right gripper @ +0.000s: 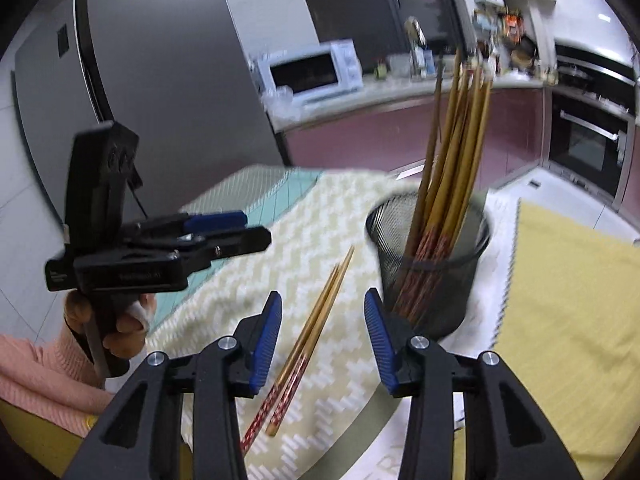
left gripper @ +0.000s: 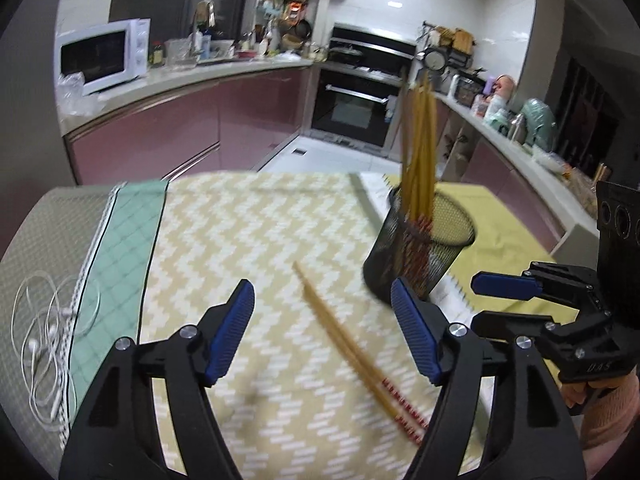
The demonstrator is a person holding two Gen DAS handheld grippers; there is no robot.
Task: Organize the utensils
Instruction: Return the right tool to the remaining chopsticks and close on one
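Now hovering over the zigzag cloth with both tools released, gripping nothing. Spreading wide: the left gripper, blue pads apart, framing a loose pair of chopsticks on the cloth below, clear of either pad. Gaping less: the right gripper, pointing down at the same pair of chopsticks, not touching it. Lying flat and side by side, that pair, red-patterned ends toward the cameras, plain tips pointing away toward the black mesh cup. Standing upright just beside the pair, that mesh cup, holding a bundle of chopsticks leaning together, patterned ends down. Showing at the right edge of the left view, the right gripper, close beside the cup. Showing in the right view, the left gripper, with a hand in a pink sleeve wrapping its handle. Resting at the far left of the table, a tangle of white earphones on the grey cloth.
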